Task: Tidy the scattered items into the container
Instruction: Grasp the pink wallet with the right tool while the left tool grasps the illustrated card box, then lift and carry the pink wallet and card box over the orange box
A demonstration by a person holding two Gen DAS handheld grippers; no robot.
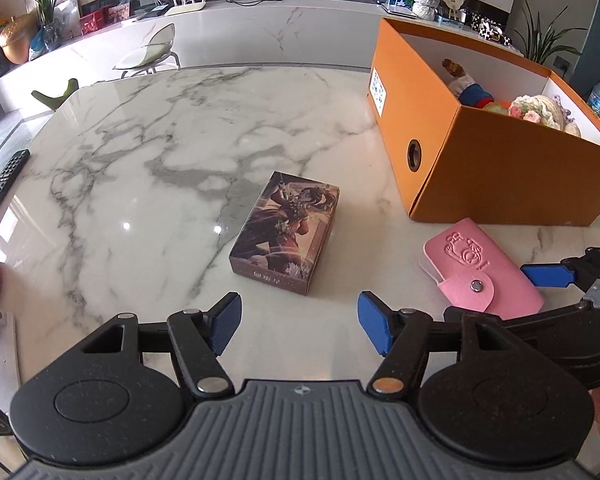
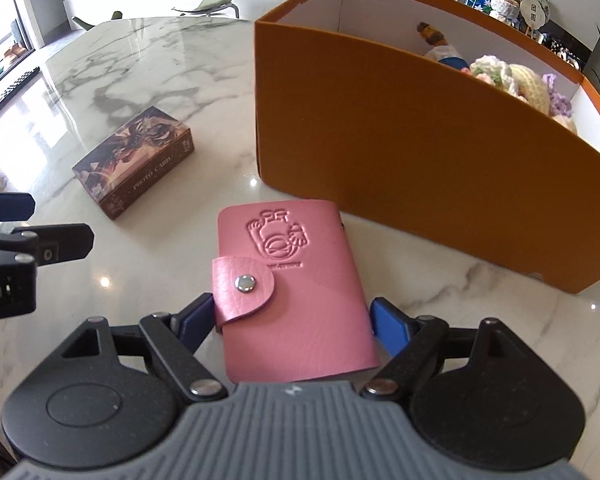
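Marble table (image 1: 140, 168) — pink leather wallet (image 2: 292, 292).

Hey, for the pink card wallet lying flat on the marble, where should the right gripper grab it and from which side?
Grip the pink wallet across its two long edges, near the snap strap, coming in from its near short end. It lies flat with that end toward the right gripper, whose open fingers already sit either side of it. The orange box blocks the far end.
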